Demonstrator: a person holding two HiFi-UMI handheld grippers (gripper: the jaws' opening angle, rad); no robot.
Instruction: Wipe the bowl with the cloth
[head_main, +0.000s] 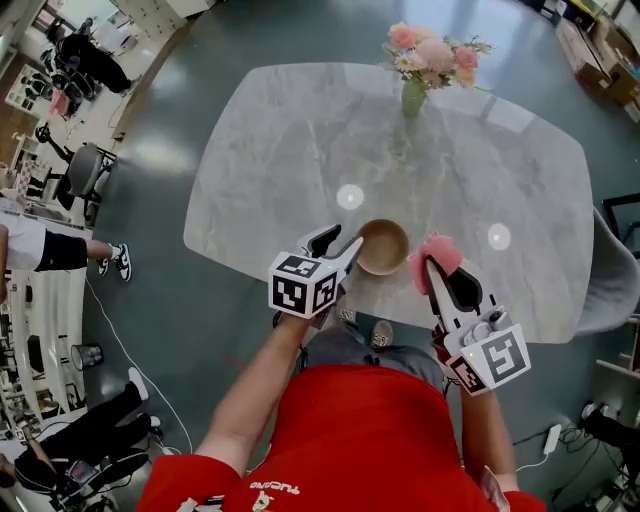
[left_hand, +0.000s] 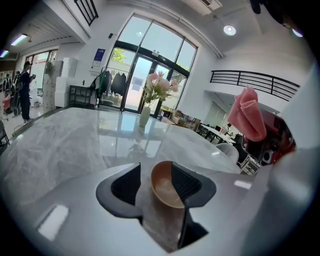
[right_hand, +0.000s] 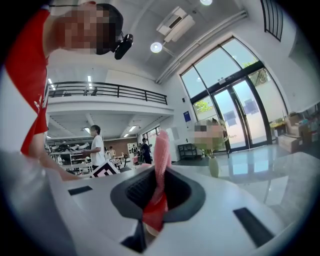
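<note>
Your left hand-held gripper (head_main: 338, 244) stands open at the bowl (head_main: 384, 246), near the table (head_main: 300, 150) edge. Your right hand-held gripper (head_main: 436, 270) clamps the cloth (head_main: 438, 250).

Bowl (head_main: 384, 246) sits at the table's (head_main: 280, 150) near edge, between left gripper (head_main: 342, 243) and cloth (head_main: 438, 250); vase (head_main: 414, 95) stands behind, at the far edge.

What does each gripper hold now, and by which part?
The right gripper pinches the pink cloth by a bunched part. The left gripper holds nothing; its fingers stand open at the bowl.
</note>
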